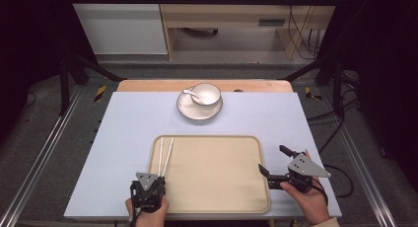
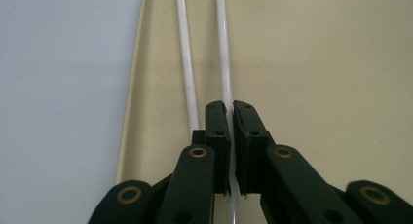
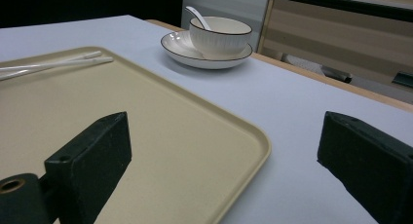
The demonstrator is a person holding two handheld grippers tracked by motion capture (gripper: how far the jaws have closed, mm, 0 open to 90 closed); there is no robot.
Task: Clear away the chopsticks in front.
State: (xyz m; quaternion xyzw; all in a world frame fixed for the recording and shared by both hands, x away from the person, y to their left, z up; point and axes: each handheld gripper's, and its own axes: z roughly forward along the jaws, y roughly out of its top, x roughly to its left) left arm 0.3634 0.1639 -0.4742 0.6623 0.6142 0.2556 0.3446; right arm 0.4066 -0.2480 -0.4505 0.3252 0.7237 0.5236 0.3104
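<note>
My left gripper (image 1: 156,176) sits at the tray's (image 1: 217,197) near left corner, its jaws clenched on one white chopstick (image 2: 225,63). The second chopstick (image 2: 187,73) lies just beside it on the tray floor, along the left rim. My right gripper (image 1: 277,160) rests at the tray's right edge near the front of the desk (image 1: 123,128), jaws spread wide and gripping nothing, one over the tray rim (image 3: 253,151) and the other over the desk. Near the far edge of the desk a bowl (image 1: 206,94) stands on a saucer (image 1: 187,108), with a spoon (image 1: 190,93) resting in the bowl.
</note>
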